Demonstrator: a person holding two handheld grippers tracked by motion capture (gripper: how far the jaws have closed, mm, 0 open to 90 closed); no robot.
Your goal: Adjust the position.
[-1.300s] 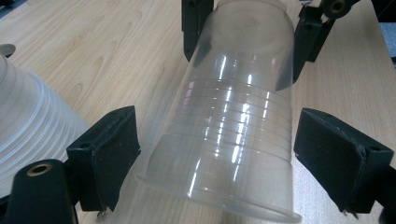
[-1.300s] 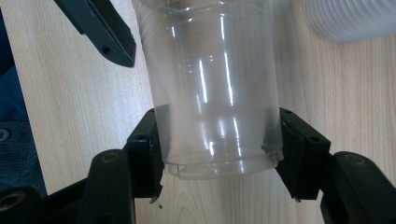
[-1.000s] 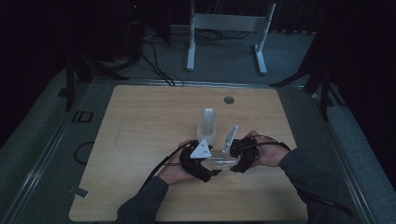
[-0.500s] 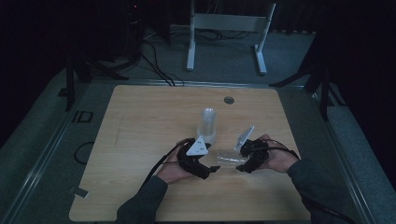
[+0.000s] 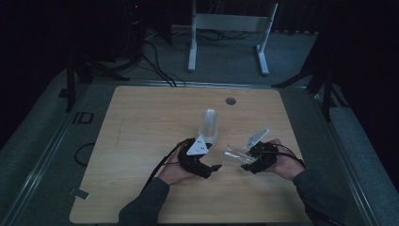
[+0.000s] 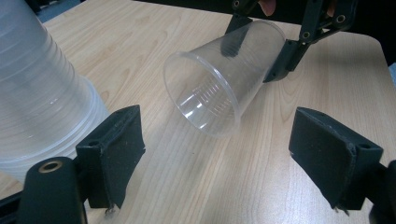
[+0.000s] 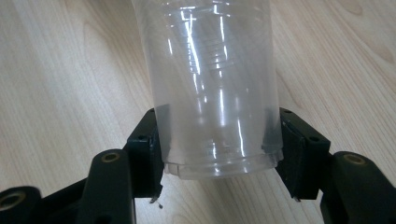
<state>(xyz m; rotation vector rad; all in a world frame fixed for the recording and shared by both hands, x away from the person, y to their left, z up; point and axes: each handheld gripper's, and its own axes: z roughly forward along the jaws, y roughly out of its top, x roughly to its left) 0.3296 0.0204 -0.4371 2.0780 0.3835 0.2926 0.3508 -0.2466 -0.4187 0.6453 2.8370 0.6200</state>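
A single clear plastic cup (image 5: 233, 154) lies tilted on its side just above the table, its mouth toward my left gripper (image 5: 214, 168). My right gripper (image 5: 245, 165) is shut on the cup's base; in the right gripper view both pads press the cup (image 7: 217, 88) near its bottom. My left gripper (image 6: 215, 154) is open, and the cup's rim (image 6: 201, 95) hangs just ahead of its pads with a gap. A stack of clear cups (image 5: 209, 125) stands upside down behind the left gripper and shows as the stack (image 6: 37, 98) at the far left of the left gripper view.
The wooden table (image 5: 141, 122) carries a small round grommet (image 5: 230, 100) near its far edge. A white metal frame (image 5: 230, 35) stands on the floor beyond the table, with cables beside it.
The right gripper has moved right with the single cup, pulling it away from the left gripper, which now stands open and apart from it.
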